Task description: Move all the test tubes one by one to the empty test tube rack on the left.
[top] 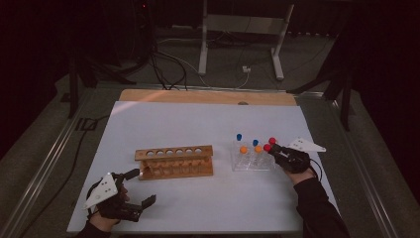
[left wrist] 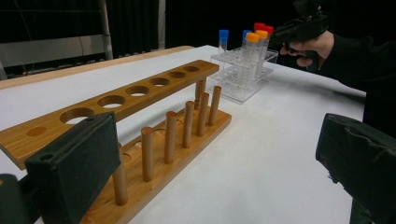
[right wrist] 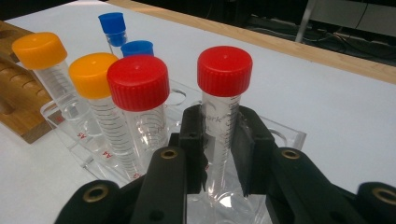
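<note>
My right gripper (right wrist: pixel 219 154) has its jaws clamped on the red-capped tube (right wrist: pixel 223 116), upright in the clear rack (right wrist: pixel 285 135), so it lifts straight up. The wooden rack (top: pixel 174 161) lies leftward, nearer my left gripper (top: pixel 141 191), open and empty.

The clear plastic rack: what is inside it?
The clear plastic rack holds six capped tubes: two red, two orange, two blue. The right tongs grip one red-capped tube. The tube bottoms are partly hidden.
</note>
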Demonstrator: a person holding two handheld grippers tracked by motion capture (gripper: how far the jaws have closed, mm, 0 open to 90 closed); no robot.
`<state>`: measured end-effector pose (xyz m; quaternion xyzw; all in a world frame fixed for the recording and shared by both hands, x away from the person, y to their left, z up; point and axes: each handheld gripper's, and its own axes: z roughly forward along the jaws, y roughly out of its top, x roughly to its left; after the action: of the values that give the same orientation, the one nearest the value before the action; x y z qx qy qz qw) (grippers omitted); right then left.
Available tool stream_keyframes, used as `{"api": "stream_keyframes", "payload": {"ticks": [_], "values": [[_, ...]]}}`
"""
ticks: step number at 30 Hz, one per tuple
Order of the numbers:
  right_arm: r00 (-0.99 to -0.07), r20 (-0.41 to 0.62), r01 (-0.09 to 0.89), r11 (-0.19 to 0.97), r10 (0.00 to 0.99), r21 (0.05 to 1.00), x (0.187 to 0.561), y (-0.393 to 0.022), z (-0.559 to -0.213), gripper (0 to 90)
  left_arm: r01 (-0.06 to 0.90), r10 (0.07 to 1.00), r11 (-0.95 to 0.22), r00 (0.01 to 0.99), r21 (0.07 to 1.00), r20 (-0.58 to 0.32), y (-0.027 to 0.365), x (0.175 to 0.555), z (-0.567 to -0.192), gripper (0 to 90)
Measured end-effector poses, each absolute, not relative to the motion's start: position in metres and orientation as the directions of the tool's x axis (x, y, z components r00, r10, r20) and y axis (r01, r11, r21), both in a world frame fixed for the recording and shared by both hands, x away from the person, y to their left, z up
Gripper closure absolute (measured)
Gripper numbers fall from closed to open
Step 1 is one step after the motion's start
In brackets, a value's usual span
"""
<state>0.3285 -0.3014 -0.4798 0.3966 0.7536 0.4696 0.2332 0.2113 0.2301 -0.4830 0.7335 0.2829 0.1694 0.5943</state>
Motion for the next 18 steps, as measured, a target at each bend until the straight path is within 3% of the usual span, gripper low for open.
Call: {"api": "stream_keyframes", "payload": {"ticks": [18], "values": [[-0.604, -0.019, 0.311, 0.257, 0.797, 0.915, 0.329, -0.304, -0.439, 75.0, 0.213, 0.618, -0.131, 0.781, 0.968, -0.089, 0.230, 0.211, -0.483, 0.6]]}}
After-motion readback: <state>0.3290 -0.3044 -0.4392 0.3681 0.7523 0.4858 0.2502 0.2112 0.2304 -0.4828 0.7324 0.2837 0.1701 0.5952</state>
